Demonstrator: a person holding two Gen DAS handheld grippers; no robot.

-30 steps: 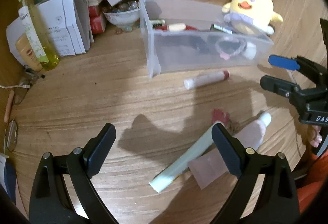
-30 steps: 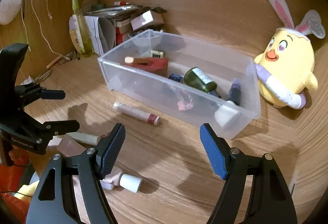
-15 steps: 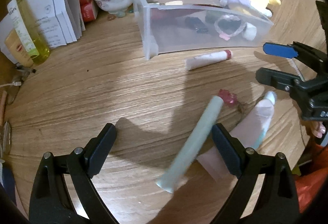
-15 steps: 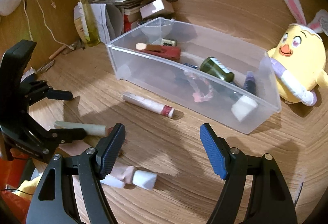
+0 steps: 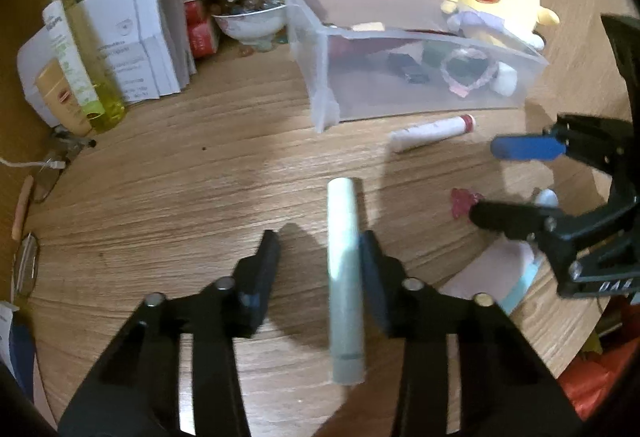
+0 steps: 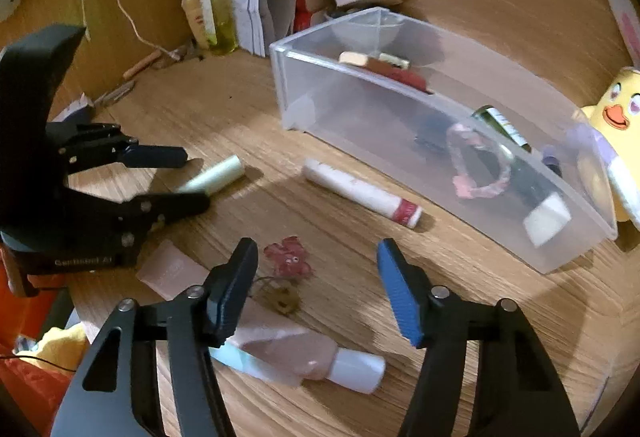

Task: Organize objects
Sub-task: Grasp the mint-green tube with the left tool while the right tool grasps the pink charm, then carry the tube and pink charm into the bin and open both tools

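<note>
A pale green tube lies on the wooden table between the fingers of my left gripper. The jaws are closing: the right finger touches the tube and a gap remains at the left finger. My right gripper is open, also closing, and hangs over a red flower charm and a pink tube with a white cap; nothing sits between its pads. A white tube with a red cap lies beside the clear plastic bin, which holds several small items.
A yellow plush chick stands behind the bin's right end. At the back left are a yellow-green bottle, white paper boxes and a bowl. Glasses lie at the left edge.
My left jaws have narrowed around the green tube, which has swung from slanted to lengthwise between them. The right gripper has come lower and nearer over the charm and pink tube, jaws narrower.
</note>
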